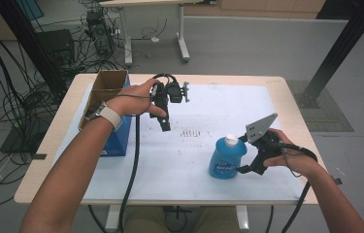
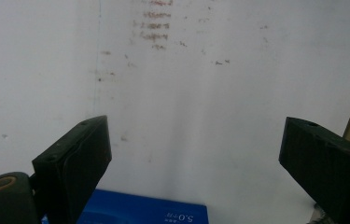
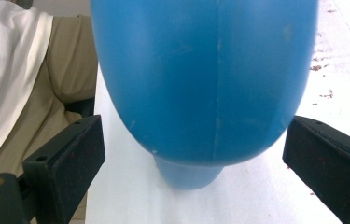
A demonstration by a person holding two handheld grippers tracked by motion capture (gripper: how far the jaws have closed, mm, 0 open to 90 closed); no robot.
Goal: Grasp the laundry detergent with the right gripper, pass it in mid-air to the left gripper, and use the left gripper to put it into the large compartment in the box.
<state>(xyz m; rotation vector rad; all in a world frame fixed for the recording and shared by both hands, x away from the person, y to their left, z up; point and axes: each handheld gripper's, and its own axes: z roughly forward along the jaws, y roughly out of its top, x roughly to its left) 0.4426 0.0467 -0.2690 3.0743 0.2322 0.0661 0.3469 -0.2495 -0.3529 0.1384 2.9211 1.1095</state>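
Bottle point(image 1: 227, 158), blue and upright near the table's point(image 1: 286, 97) front right, sits at nine o'clock from the right gripper point(image 1: 245, 169), between spread jaws that don't touch it.
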